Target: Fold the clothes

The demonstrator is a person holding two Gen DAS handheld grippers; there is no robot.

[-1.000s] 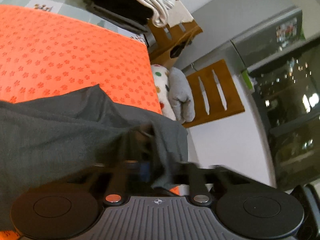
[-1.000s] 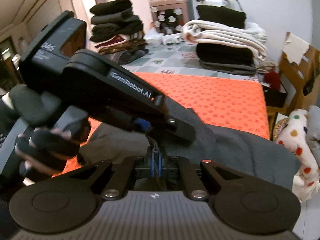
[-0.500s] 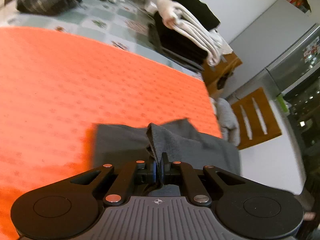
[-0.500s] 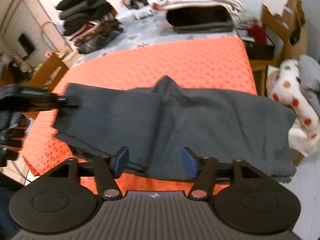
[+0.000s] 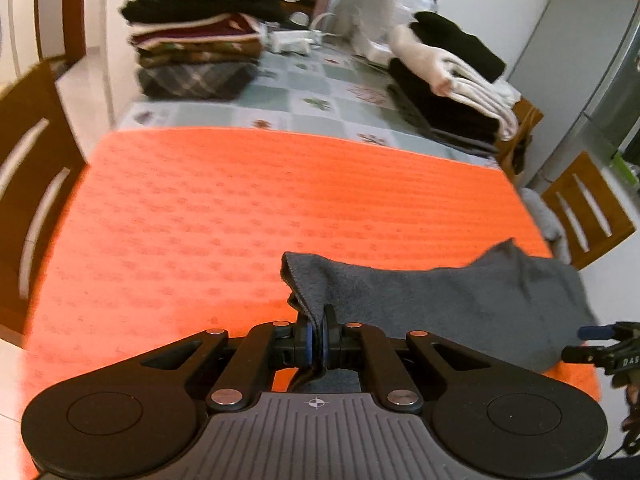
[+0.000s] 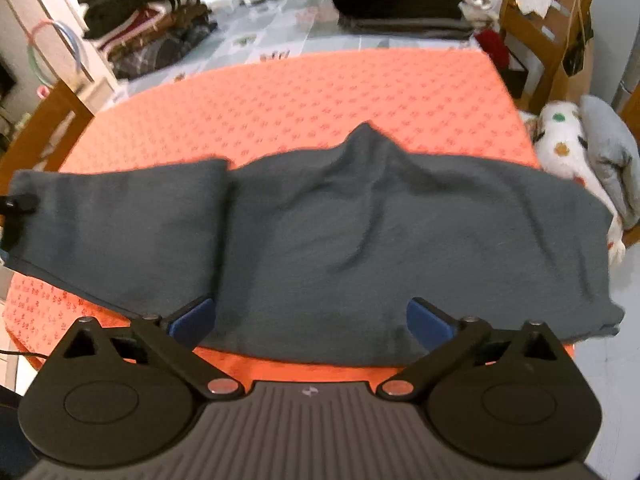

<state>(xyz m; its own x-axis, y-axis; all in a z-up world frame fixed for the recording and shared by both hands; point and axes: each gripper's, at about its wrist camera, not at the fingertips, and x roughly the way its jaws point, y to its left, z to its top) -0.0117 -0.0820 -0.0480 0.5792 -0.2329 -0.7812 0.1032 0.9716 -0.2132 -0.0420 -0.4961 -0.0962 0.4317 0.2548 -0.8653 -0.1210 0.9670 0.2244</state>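
Grey garment point(image 6: 360, 240): a soft, matte knit cloth spread in a broad band across the near half of an orange mat point(image 6: 320, 92), which is printed with small repeated motifs and covers the tabletop point(image 5: 304, 96). One end is folded over, forming a straight vertical edge left of centre; a small peak rises along the far edge. Left gripper point(image 5: 318, 338), black with blue pads, is clamped on a bunched corner of the garment, lifted just above the mat. Right gripper point(image 6: 312, 320) is opening, its blue pads spread wide above the near hem, pressing on nothing. One second earlier both grippers pinched the cloth close together; the left one now stands far off at the garment's left end. Folded stacks of dark clothes point(image 5: 196, 36) and cream clothes point(image 5: 452, 80) occupy the tabletop's far side.
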